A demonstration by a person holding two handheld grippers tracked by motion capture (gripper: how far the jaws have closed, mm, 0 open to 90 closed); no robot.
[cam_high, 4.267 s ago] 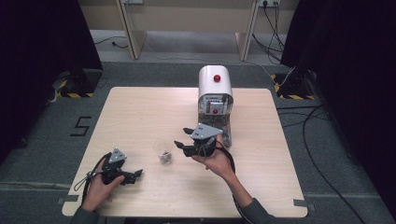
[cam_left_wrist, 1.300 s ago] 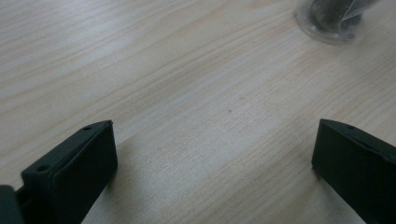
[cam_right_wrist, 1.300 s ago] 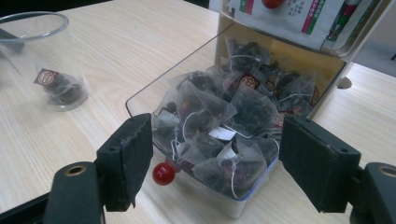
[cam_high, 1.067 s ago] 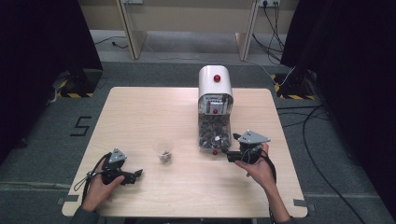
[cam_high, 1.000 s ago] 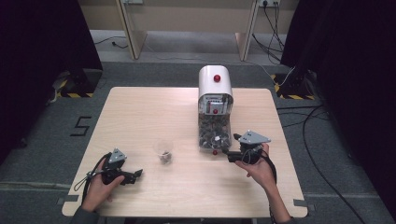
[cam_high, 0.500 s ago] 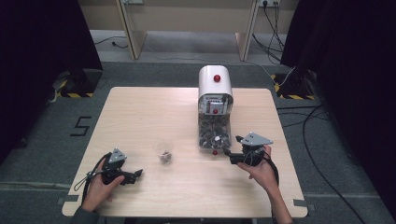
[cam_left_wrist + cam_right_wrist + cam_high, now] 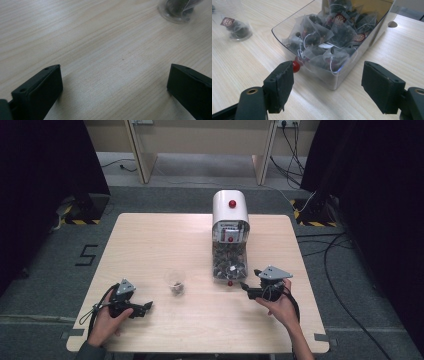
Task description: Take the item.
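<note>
A black "5" (image 7: pixel 88 255) is marked on the grey floor left of the table — the tea-bag tags (image 7: pixel 340 19) carry unreadable print.

bare table (image 7: pixel 150 245) is left open across the far left and along the near edge. the centre right is blocked by the tea-bag dispenser (image 7: pixel 230 237), its clear tray (image 7: pixel 332 82) and red knob (image 7: pixel 296 66) standing just ahead of the right gripper (image 7: pixel 327 87). a small cup (image 7: pixel 175 282) obstructs the middle.
</note>
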